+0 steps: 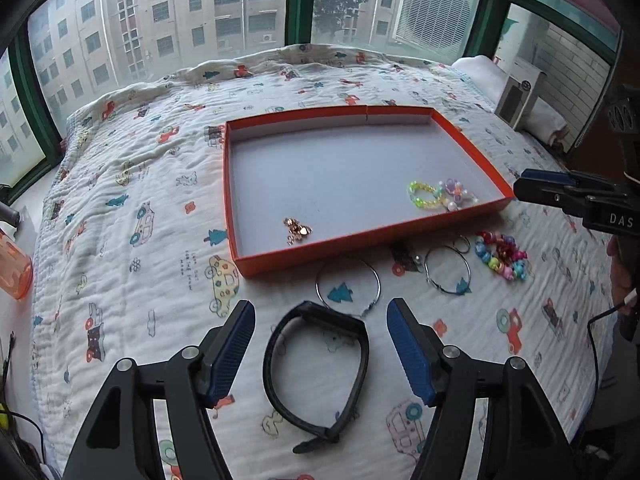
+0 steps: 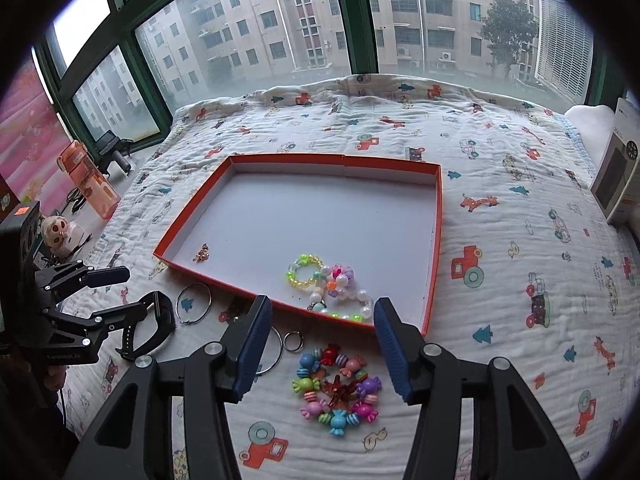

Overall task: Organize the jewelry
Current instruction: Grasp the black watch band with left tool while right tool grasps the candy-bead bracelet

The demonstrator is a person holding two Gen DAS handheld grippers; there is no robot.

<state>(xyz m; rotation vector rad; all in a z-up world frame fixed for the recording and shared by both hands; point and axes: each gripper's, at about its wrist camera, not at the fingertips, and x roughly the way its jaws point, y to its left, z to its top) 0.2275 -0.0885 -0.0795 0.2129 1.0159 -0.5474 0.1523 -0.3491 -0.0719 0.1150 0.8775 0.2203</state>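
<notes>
So both grippers are released, nothing pinched in either. The left gripper (image 1: 320, 336) hangs over a black band (image 1: 316, 376) lying on the quilt (image 1: 120, 208), fingers (image 1: 234, 354) spread either side without touching it; the band's buckle end runs toward the frame bottom and is hard to read. The right gripper (image 2: 322, 340) sits above a candy bracelet (image 2: 338, 390) on the quilt, fingers (image 2: 394, 350) clear of it.

An orange tray (image 2: 436, 240) holds a bead bracelet (image 2: 330, 286) in its near corner, partly cut off by the tray wall and the right fingers, and a small gold piece (image 1: 297, 230) too tiny to identify. Just outside the tray's near wall lie a thin wire bangle (image 1: 347, 286), a second hoop (image 1: 447, 274) and a small ring (image 2: 295, 340); in the right view that hoop is mostly hidden behind the left finger. Something dark lies beside the hoop, can't tell what.
</notes>
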